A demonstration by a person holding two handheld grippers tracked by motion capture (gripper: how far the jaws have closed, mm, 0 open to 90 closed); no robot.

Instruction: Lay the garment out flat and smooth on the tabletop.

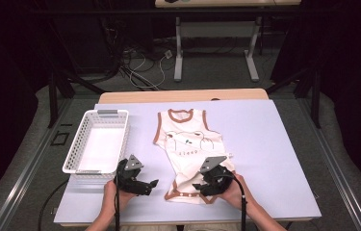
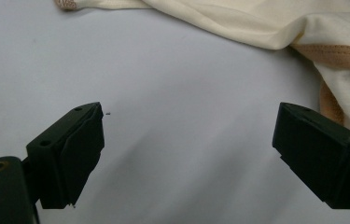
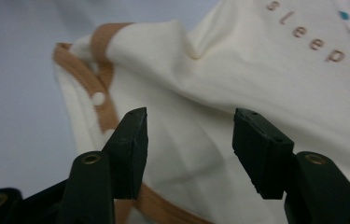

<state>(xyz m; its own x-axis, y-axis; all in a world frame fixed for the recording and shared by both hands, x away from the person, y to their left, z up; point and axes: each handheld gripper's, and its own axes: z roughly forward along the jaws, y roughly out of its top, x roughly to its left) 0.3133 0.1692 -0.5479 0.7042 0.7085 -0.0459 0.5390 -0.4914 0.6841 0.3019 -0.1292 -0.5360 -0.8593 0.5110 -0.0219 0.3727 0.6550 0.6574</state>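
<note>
Standing at the far left of the lavender table cover (image 1: 264, 144), a white slotted plastic basket (image 1: 97, 142) sits with its long side running near to far, nothing visible inside it. Just near its near-right corner, the left gripper (image 1: 150, 185) is held low over the bare cover, pointing right toward the garment; in the left gripper view its jaws stand wide apart with only the cover between them and nothing in their hold, the cream cloth lying just beyond them. To the right, in the middle of the table, a cream sleeveless baby bodysuit (image 1: 187, 144) with tan trim lies flat, neck at the far end, a bear print and the word "sleep" on its chest, its snap-fastened bottom edge rumpled and folded at the near end. At that near end the right gripper (image 1: 199, 185) hovers over the bodysuit's lower right part, pointing left; in the right gripper view its jaws stand about half open above the wrinkled cloth, close to the tan-edged hem and a white snap (image 3: 98, 98), with no fabric pinched between the pads.
</note>
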